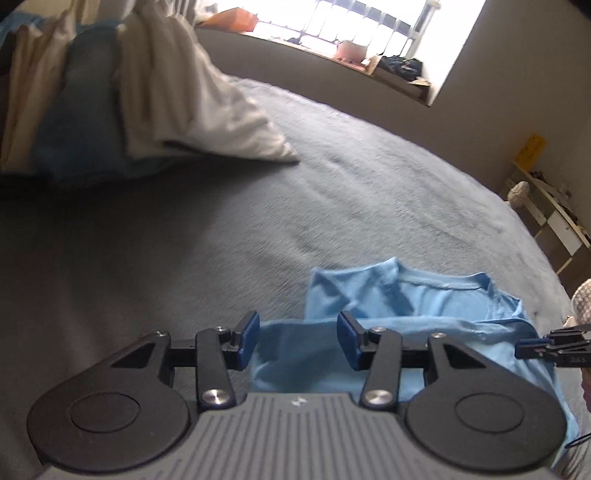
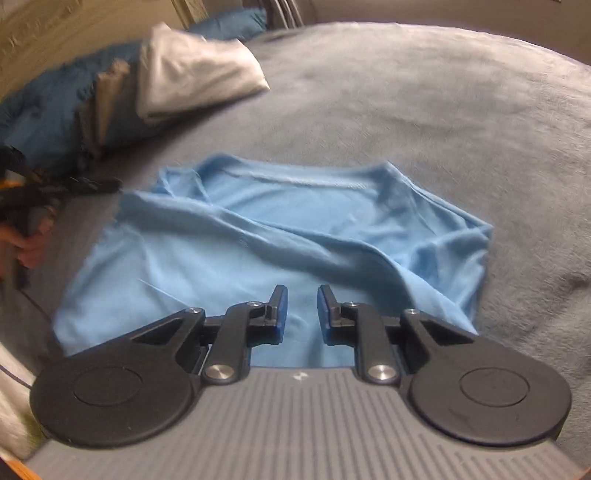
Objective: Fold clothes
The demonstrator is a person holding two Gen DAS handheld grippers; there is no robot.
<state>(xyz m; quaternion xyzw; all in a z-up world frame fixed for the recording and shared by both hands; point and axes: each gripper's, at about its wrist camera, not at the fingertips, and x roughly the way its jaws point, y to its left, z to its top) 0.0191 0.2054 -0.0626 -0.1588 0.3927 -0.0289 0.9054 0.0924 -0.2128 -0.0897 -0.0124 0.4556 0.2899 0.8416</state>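
A light blue T-shirt (image 2: 266, 229) lies crumpled on the grey bed cover (image 2: 424, 92), collar toward the far side. My right gripper (image 2: 303, 314) hovers over its near part, blue pads a narrow gap apart with no cloth pinched between them. My left gripper (image 1: 297, 339) is open above the shirt's (image 1: 406, 306) left edge, and cloth shows below the gap, untouched by the pads. The right gripper (image 1: 521, 349) pokes in at the right edge of the left wrist view. Blurred, the left gripper (image 2: 110, 182) and a hand (image 2: 33, 247) show at the left of the right wrist view.
A white pillow (image 1: 192, 96) and a dark blue pillow (image 1: 74, 110) lie at the far left of the bed. A bright window (image 1: 351, 26) with a cluttered sill is beyond. A low shelf unit (image 1: 554, 218) stands past the bed's right edge.
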